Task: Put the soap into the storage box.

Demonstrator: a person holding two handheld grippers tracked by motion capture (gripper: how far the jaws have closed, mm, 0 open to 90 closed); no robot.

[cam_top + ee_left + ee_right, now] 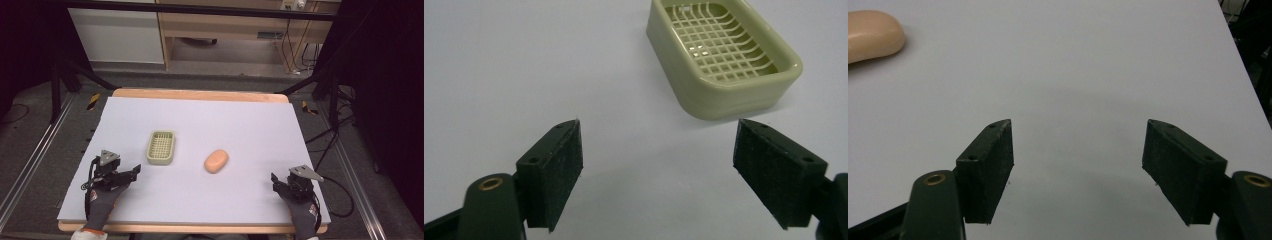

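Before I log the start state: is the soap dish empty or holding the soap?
Empty. The soap dish shows only its bare grid floor, and the soap lies on the table beside it.

Peach soap (pixel 216 161) beside empty tray (pixel 161 148)

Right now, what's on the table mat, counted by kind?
Soap dish: 1, pale green, empty
Soap bar: 1, peach, lying on the mat to the right of the dish
Total: 2
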